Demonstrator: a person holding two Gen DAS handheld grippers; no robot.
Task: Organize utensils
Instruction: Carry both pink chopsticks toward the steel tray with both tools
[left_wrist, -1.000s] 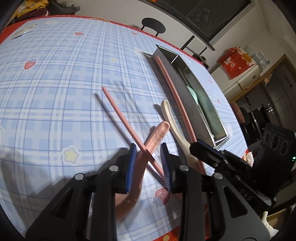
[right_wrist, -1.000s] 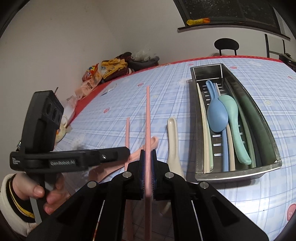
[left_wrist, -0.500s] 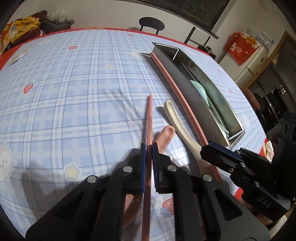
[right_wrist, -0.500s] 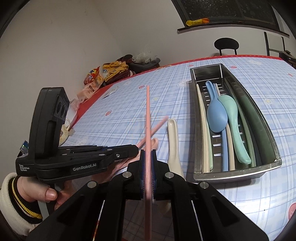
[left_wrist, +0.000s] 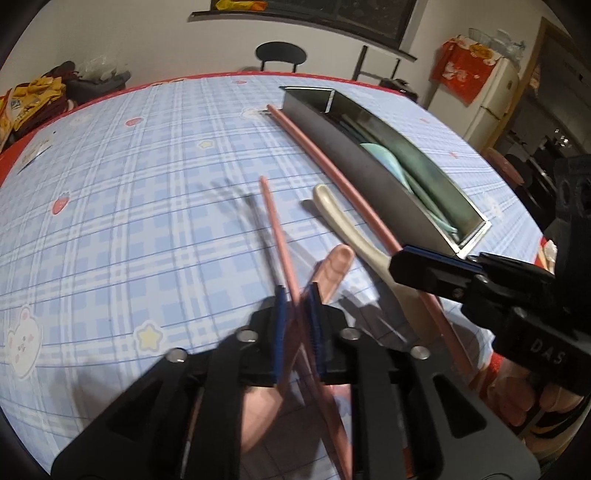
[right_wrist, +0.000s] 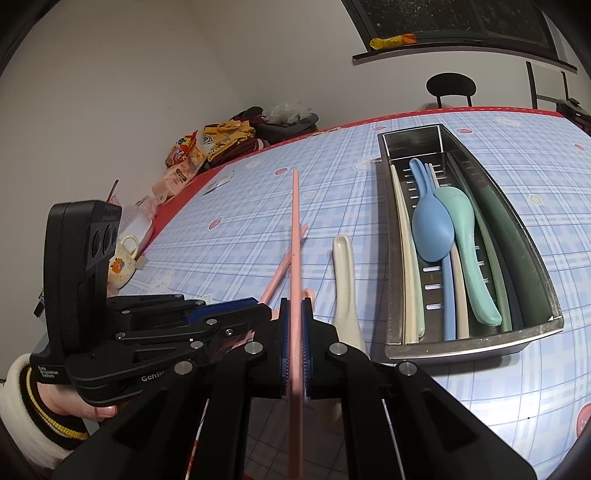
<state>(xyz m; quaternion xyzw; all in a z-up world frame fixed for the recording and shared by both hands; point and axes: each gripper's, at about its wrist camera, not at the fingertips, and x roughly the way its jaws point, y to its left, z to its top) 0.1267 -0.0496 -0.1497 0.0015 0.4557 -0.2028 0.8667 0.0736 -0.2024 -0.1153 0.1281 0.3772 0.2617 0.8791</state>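
My left gripper (left_wrist: 297, 317) is shut on a pink chopstick (left_wrist: 275, 225), which crosses its blue pads at a slant with the far tip just over the tablecloth. Under it lies a pink spoon (left_wrist: 334, 264), and a cream spoon (left_wrist: 347, 230) lies to the right. My right gripper (right_wrist: 295, 332) is shut on a second pink chopstick (right_wrist: 295, 221) that points straight ahead, parallel to the metal utensil tray (right_wrist: 388, 258). In the right wrist view, my left gripper (right_wrist: 255, 310) reaches in from the left and its chopstick (right_wrist: 284, 264) angles toward the held one.
The tray holds a blue spoon (right_wrist: 430, 229), a green spoon (right_wrist: 467, 243) and pale chopsticks. A cup (right_wrist: 122, 262) and snack bags (right_wrist: 184, 155) sit by the table's left edge. A black chair (left_wrist: 280, 53) stands beyond the far edge. Open checked tablecloth (left_wrist: 129, 206) stretches left.
My left gripper closed on the pink chopstick that lay on the table and rolled, swinging the chopstick's far end toward the right gripper's chopstick. The right gripper stayed still.
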